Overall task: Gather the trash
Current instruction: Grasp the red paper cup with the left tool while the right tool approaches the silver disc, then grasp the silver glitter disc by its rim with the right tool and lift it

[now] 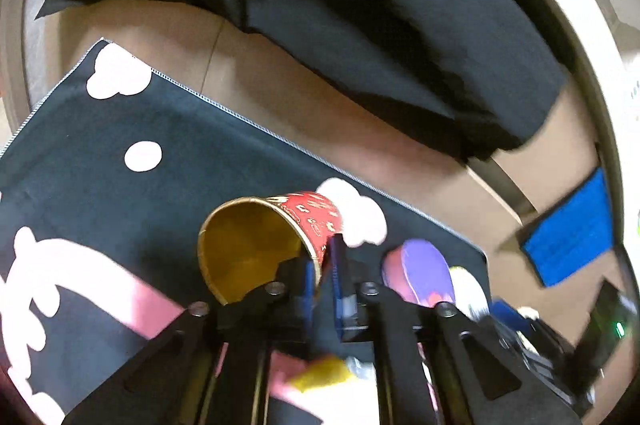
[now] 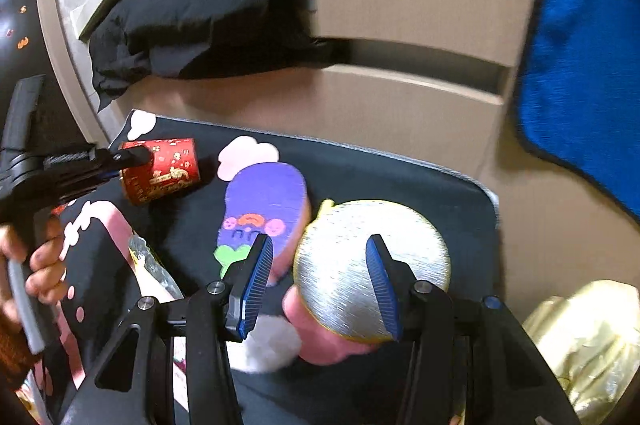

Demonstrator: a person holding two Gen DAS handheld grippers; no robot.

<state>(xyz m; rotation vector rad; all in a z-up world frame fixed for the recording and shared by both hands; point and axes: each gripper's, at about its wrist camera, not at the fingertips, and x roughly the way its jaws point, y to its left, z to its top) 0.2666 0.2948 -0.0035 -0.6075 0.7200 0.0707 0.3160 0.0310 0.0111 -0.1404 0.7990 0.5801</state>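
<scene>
A red paper cup [image 1: 280, 241] with a gold inside lies on its side on a dark patterned mat [image 1: 120, 161]. My left gripper [image 1: 322, 265] is shut on the cup's rim, one finger inside and one outside; it also shows in the right wrist view [image 2: 132, 157] on the red cup [image 2: 168, 169]. My right gripper [image 2: 320, 273] is open above a round silver disc with a gold edge [image 2: 340, 257]. A purple and pink oval object [image 2: 264, 209] lies left of the disc. A yellow scrap [image 1: 320, 373] lies under the left gripper.
A black cloth [image 1: 360, 5] lies across the beige floor at the back. A blue towel [image 2: 580, 65] lies at the right. A crumpled gold wrapper [image 2: 588, 341] is at the lower right. A low beige ledge [image 2: 400, 81] runs behind the mat.
</scene>
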